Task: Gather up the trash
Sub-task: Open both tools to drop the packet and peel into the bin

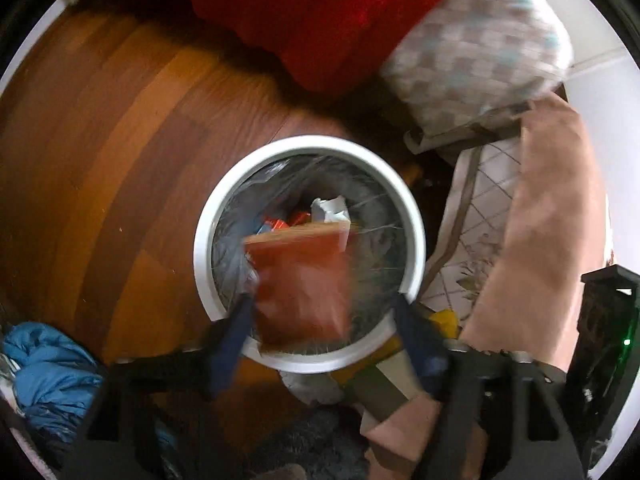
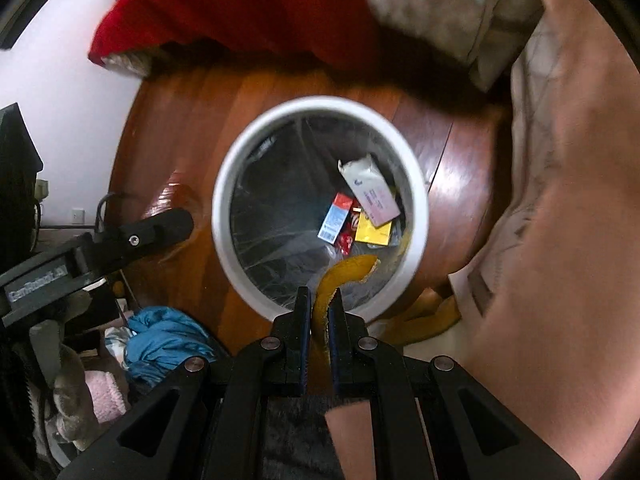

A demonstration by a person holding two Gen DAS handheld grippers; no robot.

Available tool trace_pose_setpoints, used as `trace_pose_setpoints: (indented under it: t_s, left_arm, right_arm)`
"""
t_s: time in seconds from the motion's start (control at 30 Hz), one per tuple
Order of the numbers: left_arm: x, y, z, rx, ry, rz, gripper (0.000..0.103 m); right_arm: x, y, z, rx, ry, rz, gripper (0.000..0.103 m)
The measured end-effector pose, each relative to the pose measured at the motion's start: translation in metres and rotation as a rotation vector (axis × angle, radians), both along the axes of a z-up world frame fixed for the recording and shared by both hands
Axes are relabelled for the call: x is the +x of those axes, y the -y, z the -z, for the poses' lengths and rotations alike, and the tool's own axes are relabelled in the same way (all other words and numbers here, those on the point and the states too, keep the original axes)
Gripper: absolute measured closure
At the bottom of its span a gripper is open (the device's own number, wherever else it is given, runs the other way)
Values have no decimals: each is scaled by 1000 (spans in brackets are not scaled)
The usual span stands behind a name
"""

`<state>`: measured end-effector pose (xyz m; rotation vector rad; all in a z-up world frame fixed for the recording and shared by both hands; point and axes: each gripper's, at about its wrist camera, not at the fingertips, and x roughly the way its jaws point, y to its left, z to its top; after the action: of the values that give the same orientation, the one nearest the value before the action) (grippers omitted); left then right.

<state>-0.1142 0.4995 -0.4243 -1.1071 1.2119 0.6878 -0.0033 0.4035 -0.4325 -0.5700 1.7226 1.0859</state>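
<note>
White bin (image 2: pixel 320 120), clear liner, on wood floor (image 1: pixel 120 160); bare floor along its far and left sides. Left gripper (image 1: pixel 324 312) spread wide above the rim, orange packet (image 1: pixel 300 284) blurred between its fingers, contact unclear. Right gripper (image 2: pixel 319 300) clamps yellow peel (image 2: pixel 340 276) over the near rim. Wrappers (image 2: pixel 360 208) inside; print unreadable.

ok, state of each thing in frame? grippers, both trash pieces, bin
left gripper: open, nothing clamped
orange packet: blurred, free between the fingers, over the bin mouth
right gripper: shut on the banana peel
banana peel: pinched at one end, curling over the bin opening
bin: upright, uncovered, lined with a clear bag, part full
wrappers: lying at the bottom of the bin
</note>
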Motion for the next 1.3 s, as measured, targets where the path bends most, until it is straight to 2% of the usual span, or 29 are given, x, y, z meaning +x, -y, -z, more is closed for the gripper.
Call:
trace_pose_setpoints:
  t_s: [0.03,0.07,0.1,0.13,0.17,0.2,0.27,0.33,0.4,0.47,0.63,0.73,1.03,1.3]
  left_arm:
    - [-3,-4,4,-5,-7,-13,22]
    - [-6,-6,9,-7,-15,-23,15]
    - [-10,-8,10,-7,-21,-33,3]
    - [-14,-13,11,-4,-26,-42,1]
    - [-19,-14,11,9,-31,-56,1]
    - [-24,-14,8,21,-34,-67,1]
    - [-31,-12,2,66,-62,-79,1]
    - [-38,-11,-5,117,-80,-91,1]
    - [-43,-6,-11,163,-104,-102,1]
    - [-51,1,-19,202,-118,-116,1]
    - [-61,22,-37,280,-152,-132,1]
    - [-63,33,-46,303,-163,-132,1]
    - [-63,58,-72,340,-153,-118,1]
    - [-65,85,-127,430,-116,-108,1]
  right_arm:
    - [-3,-3,10,-15,-13,-9,94]
    - [-5,-7,15,-24,-15,-12,94]
    - [-4,-10,21,-32,-23,-14,91]
    - [-4,-12,26,-40,-35,-18,88]
    - [-5,-13,30,-45,-34,-21,76]
    - [-6,-15,31,-45,-33,-23,56]
    - [-6,-18,29,-36,-25,-27,34]
    - [-8,-22,24,-31,-1,-50,26]
    - [-8,-21,14,-23,32,-66,9]
    - [-10,-21,3,-18,76,-96,0]
    - [-15,-18,-29,-14,246,-172,0]
    - [-14,-11,-38,-28,307,-194,0]
    - [-3,11,-67,0,322,-155,0]
    - [-3,30,-122,103,327,-100,0]
